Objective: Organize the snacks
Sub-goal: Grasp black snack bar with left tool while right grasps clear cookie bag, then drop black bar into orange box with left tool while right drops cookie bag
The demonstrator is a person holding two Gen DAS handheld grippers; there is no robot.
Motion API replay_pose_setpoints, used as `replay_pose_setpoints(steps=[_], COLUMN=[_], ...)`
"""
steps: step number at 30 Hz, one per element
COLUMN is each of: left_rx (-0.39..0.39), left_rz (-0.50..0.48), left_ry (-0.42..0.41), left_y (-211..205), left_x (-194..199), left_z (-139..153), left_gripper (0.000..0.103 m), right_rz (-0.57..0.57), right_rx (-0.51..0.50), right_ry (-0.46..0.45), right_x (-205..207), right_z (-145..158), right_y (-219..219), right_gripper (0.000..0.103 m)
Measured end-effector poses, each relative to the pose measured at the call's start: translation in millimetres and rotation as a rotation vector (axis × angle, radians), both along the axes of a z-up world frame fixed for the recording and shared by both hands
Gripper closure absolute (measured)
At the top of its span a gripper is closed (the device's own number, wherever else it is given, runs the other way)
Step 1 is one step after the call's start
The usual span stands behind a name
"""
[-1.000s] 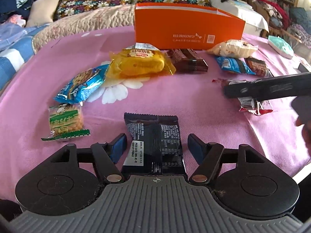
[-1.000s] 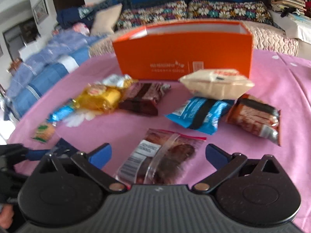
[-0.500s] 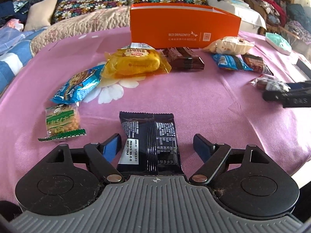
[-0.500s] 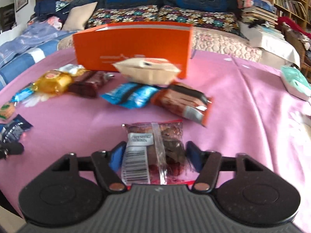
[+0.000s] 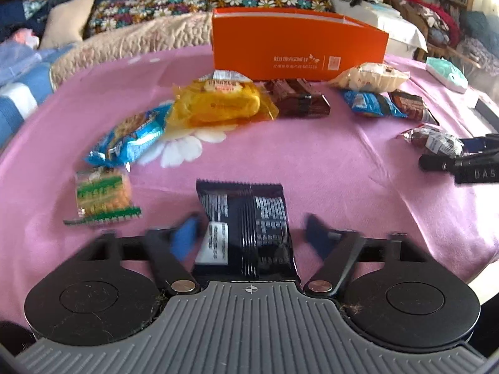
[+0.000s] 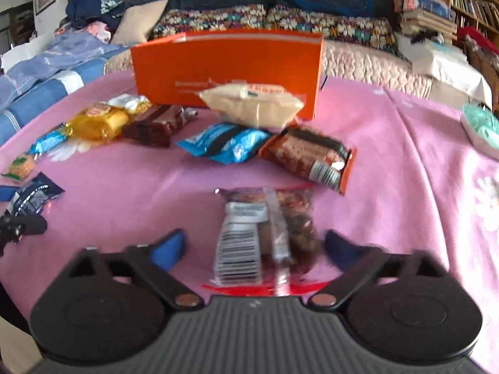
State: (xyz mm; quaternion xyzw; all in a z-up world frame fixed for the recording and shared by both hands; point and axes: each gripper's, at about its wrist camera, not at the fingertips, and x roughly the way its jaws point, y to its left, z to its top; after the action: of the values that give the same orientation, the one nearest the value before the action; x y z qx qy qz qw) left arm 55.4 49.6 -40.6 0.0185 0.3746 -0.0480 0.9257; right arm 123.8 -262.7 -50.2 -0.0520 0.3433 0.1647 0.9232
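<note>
A black snack packet (image 5: 246, 227) lies on the pink tablecloth (image 5: 327, 171) between the blurred blue pads of my left gripper (image 5: 249, 237). Its jaws are closing, and a gap still shows on each side of the packet. A clear packet of dark brown snacks with a barcode label (image 6: 265, 233) lies between the fingers of my right gripper (image 6: 254, 247). Those jaws are closing too, with the pads apart from the wrapper. An open orange box (image 5: 296, 50) stands at the back of the table.
In front of the box lie a yellow cake packet (image 5: 218, 106), a brown one (image 5: 299, 99), a cream one (image 5: 371, 78), blue wrappers (image 5: 131, 137) (image 6: 224, 143) and an orange-brown biscuit packet (image 6: 312, 159). A green cracker packet (image 5: 99, 193) sits left. A mint tissue pack (image 6: 480, 124) lies far right.
The right gripper has swung across the table and come to straddle the clear packet. The left gripper's fingers spread a little, then moved in again around the black packet; that hand stayed put.
</note>
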Motion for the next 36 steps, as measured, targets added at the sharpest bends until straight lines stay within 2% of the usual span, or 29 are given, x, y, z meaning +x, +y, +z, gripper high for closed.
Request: replay_pose_setpoints(steps=[5, 7, 11, 15, 19, 20, 21, 23, 26, 30, 32, 34, 36], left_rx=[-0.039, -0.071, -0.087, -0.100, -0.022, -0.010, 0.004, 0.025, 0.000, 0.002, -0.001, -0.001, -0.002], left_rz=[-0.030, -0.043, -0.063, -0.037, -0.023, -0.025, -0.031, -0.034, -0.024, -0.023, -0.022, -0.023, -0.025], left_ry=[0.007, 0.004, -0.025, 0.006, 0.025, 0.021, 0.015, 0.008, 0.016, 0.032, 0.037, 0.042, 0.044], left_y=[-2.5, -6.5, -15.0, -12.9, -17.0, -18.3, -20.0, -21.5, -16.7, -15.7, -15.3, -15.1, -15.0], left_x=[2.8, 4.9, 19.3, 31.1, 29.2, 27.7, 26.3, 24.3, 23.8, 25.5, 25.9, 26.7, 27.2], left_z=[6.2, 10.7, 26.1, 22.2, 5.8, 3.9, 2.7, 0.7, -1.3, -2.0, -1.6, -0.7, -0.2], left_gripper=[0.087, 0.087, 0.087, 0.085, 0.080, 0.076, 0.071, 0.065, 0.060, 0.044, 0.045, 0.045, 0.046], right_rz=[-0.008, -0.003, -0.003, -0.007, 0.013, 0.014, 0.014, 0.016, 0.005, -0.047, -0.033, -0.034, -0.052], right_rx=[0.019, 0.026, 0.071, 0.088, 0.047, 0.036, 0.023, 0.000, -0.008, -0.003, -0.007, -0.026, 0.001], right_ry=[-0.012, -0.019, -0.038, -0.007, 0.010, 0.024, 0.035, 0.044, 0.052, 0.045, 0.042, 0.096, 0.102], right_x=[-3.3, -5.0, -5.6, 2.4, 1.4, 1.9, 2.0, 1.6, 3.3, 1.0, -0.1, 8.9, 12.1], right_z=[4.0, 6.1, 15.0, 14.3, 7.4, 5.0, 2.7, -0.9, -1.8, -2.6, -2.6, 2.8, 9.2], right_y=[-4.1, -3.6, -8.1, -7.9, -1.8, -1.4, -0.9, 1.4, 4.1, 7.0, 6.1, 5.5, 5.0], right_gripper=[0.042, 0.042, 0.044, 0.044, 0.034, 0.017, 0.007, 0.000, 0.001, 0.001, 0.001, 0.001, 0.001])
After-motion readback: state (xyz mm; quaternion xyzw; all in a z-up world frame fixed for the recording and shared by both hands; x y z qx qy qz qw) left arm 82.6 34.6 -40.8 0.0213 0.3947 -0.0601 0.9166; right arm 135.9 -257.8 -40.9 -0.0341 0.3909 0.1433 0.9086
